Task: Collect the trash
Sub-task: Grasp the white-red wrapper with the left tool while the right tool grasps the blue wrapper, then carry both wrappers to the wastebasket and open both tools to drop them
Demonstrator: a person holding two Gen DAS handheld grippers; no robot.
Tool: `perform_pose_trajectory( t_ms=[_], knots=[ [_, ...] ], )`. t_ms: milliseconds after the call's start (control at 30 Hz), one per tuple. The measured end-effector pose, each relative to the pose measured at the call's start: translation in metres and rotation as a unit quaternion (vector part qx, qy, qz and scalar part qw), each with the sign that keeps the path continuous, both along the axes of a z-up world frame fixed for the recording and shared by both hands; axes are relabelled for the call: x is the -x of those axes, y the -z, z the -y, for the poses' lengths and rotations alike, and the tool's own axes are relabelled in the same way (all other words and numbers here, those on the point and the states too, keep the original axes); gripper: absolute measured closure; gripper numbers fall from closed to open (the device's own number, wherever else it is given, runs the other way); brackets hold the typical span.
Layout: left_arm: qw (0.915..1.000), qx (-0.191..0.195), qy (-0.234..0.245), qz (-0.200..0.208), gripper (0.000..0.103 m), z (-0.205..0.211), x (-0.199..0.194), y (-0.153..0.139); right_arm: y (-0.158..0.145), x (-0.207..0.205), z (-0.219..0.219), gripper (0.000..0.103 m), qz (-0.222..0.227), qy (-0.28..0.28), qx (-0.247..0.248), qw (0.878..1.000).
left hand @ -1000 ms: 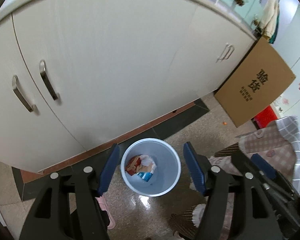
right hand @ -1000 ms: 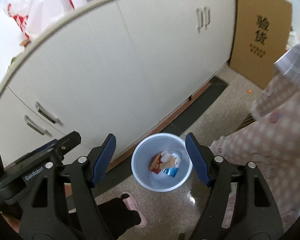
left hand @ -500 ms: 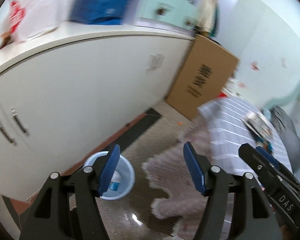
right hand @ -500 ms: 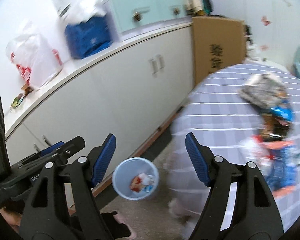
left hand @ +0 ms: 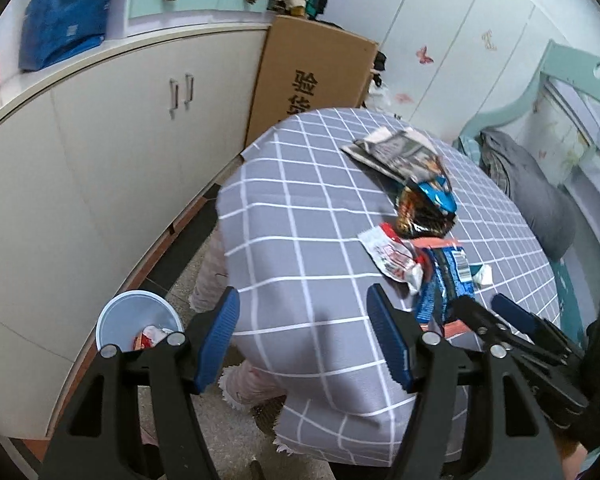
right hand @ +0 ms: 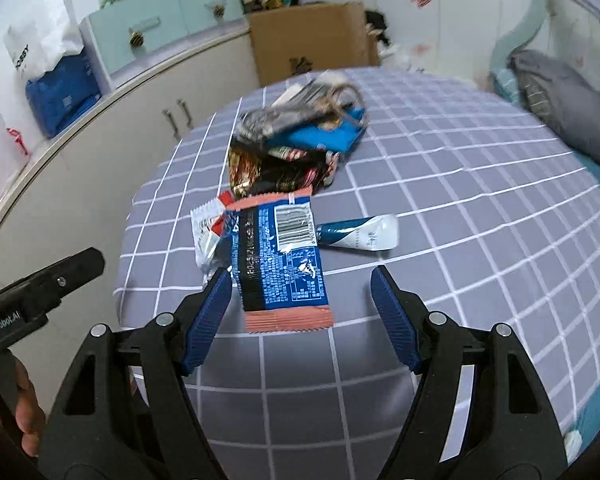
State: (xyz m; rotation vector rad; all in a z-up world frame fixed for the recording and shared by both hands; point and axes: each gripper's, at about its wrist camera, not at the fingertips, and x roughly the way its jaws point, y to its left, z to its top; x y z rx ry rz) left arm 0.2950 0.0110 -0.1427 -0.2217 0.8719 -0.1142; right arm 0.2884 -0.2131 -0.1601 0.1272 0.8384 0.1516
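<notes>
- Trash lies in a row on the table [right hand: 480, 184], which has a gray cloth with white squares.
- The blue wrapper [right hand: 280, 256] with pink ends is the one nearest the table's near edge. It lies flat.
- A small white and red packet [right hand: 206, 236] pokes out from under its left side.
- A squeezed tube [right hand: 360, 232] lies just to the right of the blue wrapper, touching it.
- A dark shiny bag [right hand: 276, 172] and a blue bag [right hand: 320, 136] sit farther back, toward the far edge. They look blurry.
- The right gripper [right hand: 302, 300] is spread wide and holds nothing. It hangs over the blue wrapper's near end.
- The left gripper [left hand: 304, 336] is also spread wide and holds nothing. It hangs above the table's left edge.
- The blue bin [left hand: 112, 320] stands on the floor by the white cabinet [left hand: 100, 160], left of the table. There is some trash in it.
</notes>
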Motion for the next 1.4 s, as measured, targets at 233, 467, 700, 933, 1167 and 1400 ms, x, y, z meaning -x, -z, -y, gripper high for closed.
perform_pose_trajectory(
  t_ms=[233,467,700,933,1167,1400],
  knots=[
    [0.9997,-0.013,0.015,-0.014,0.038,0.019,-0.013,0.005,0.006,-0.016,-0.002,0.067,-0.01,-0.031,0.029,0.999],
    [0.999,-0.01,0.04,-0.019,0.038,0.046,-0.026,0.011,-0.002,-0.006,0.031,0.097,0.023,-0.001,0.002,1.0],
    [0.9977,-0.019,0.062,-0.02,0.038,0.078,-0.044,0.019,-0.014,-0.003,0.05,0.097,0.046,0.007,-0.012,0.999],
    [0.9952,-0.05,0.083,-0.012,0.086,0.087,-0.052,0.017,-0.022,-0.004,0.047,0.097,0.056,-0.003,-0.022,0.998],
    [0.9969,-0.032,0.071,0.01,0.091,0.063,-0.037,0.009,-0.033,0.001,0.028,0.097,0.067,-0.022,-0.022,0.997],
    [0.9993,-0.009,0.018,0.032,0.091,0.002,-0.014,-0.008,-0.045,0.006,-0.026,0.097,0.076,-0.073,-0.022,0.994]
  ],
)
